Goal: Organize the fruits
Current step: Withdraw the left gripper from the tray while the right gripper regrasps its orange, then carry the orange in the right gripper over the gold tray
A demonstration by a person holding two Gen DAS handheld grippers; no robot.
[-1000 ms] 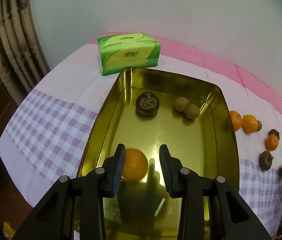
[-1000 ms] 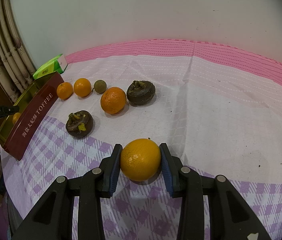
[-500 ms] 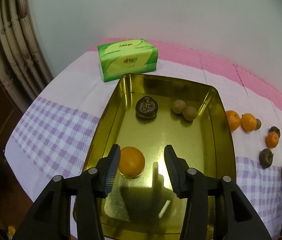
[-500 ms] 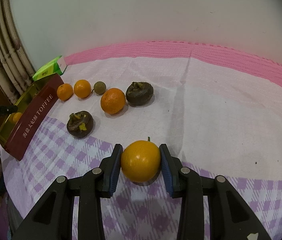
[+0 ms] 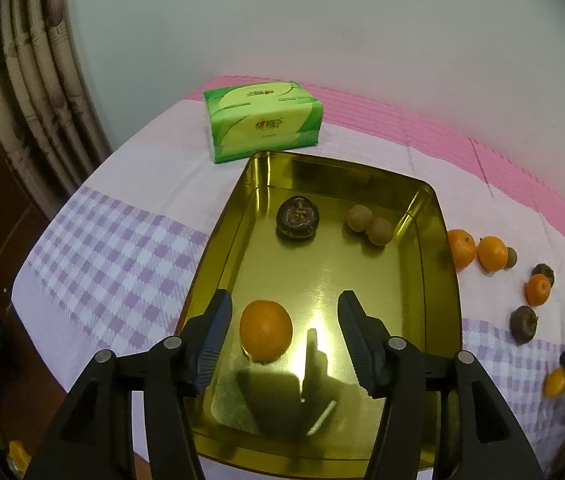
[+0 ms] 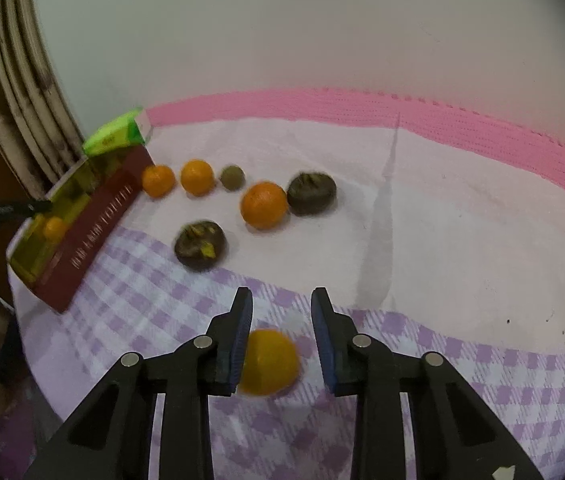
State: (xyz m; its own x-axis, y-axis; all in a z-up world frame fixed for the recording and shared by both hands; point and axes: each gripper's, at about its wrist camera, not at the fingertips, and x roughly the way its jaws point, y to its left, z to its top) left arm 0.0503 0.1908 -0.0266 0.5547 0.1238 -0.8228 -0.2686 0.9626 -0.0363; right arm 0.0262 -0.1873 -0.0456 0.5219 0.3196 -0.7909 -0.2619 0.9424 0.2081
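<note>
A gold tin tray [image 5: 438,312] holds an orange [image 5: 266,330], a dark mangosteen [image 5: 297,222] and two brown longans [image 5: 368,224]. My left gripper [image 5: 284,338] is open above the tray, its jaws wide of the orange. My right gripper [image 6: 280,340] is open over the checked cloth. An orange [image 6: 268,362] lies low between its jaws, against the left pad and clear of the right one. On the cloth beyond lie three more oranges [image 6: 263,205], two mangosteens [image 6: 200,245] and a longan [image 6: 231,177].
A green tissue pack [image 5: 262,120] lies behind the tray. The tray's red side [image 6: 94,236] shows in the right wrist view. A curtain [image 5: 38,92] hangs at the left, where the table edge drops off. A white wall stands behind.
My left gripper opened wider and rose, leaving the orange in the tray. My right gripper's hold on its orange loosened; the orange now sits lower between the jaws and the view is blurred.
</note>
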